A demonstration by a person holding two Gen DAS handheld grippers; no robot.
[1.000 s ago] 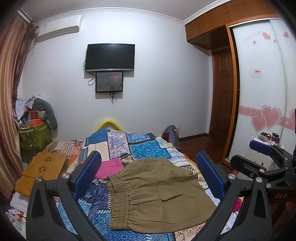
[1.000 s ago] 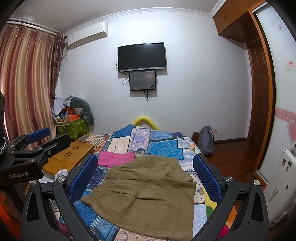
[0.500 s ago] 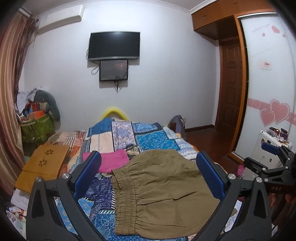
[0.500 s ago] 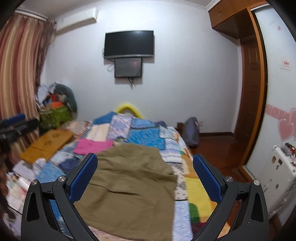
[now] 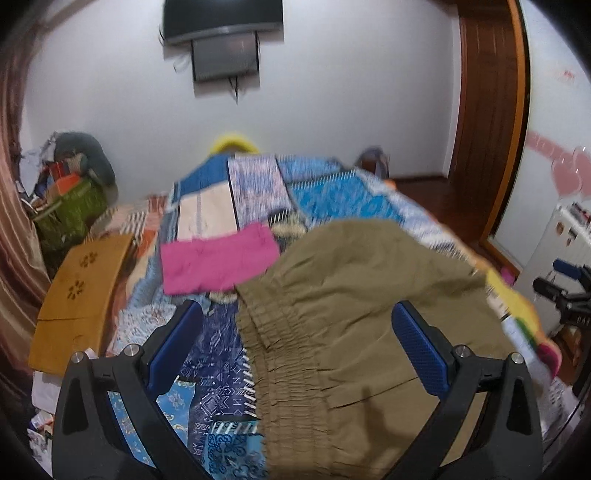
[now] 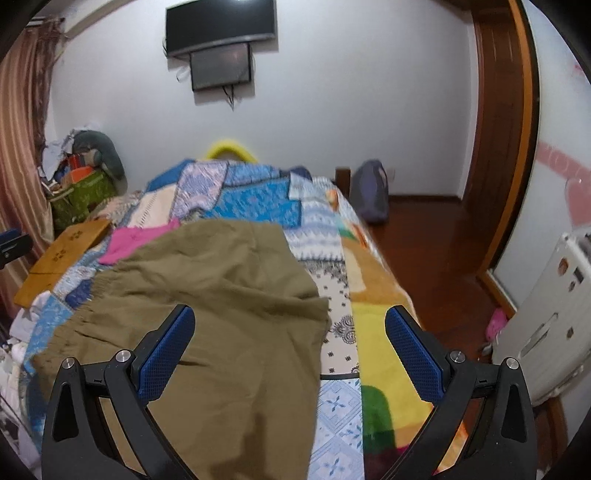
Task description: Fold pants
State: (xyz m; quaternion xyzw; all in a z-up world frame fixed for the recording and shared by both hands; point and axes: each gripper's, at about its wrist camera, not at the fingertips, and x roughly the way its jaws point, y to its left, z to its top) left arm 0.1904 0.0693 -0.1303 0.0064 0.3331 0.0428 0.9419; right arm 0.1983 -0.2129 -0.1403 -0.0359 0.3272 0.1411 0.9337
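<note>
Pants [image 5: 354,314], olive and flat on the bed [image 6: 373,332], run waistband-left to hem-right beneath 2 wide-open, empty tongs: left tongs [image 5: 295,347] near the waistband, right tongs [image 6: 290,350] over the hem.

A lived-in home bedroom.

A bed [image 6: 373,332] under a bright patchwork quilt [image 6: 255,206] fills the middle of the room, with a television [image 6: 220,22] mounted on the white wall beyond its foot. Striped curtains [image 6: 22,155] hang on the left, a dark wooden door [image 6: 498,122] stands on the right beside a wardrobe panel with pink hearts [image 5: 569,173], and a backpack [image 6: 369,197] slumps on the wooden floor [image 6: 436,251].
</note>
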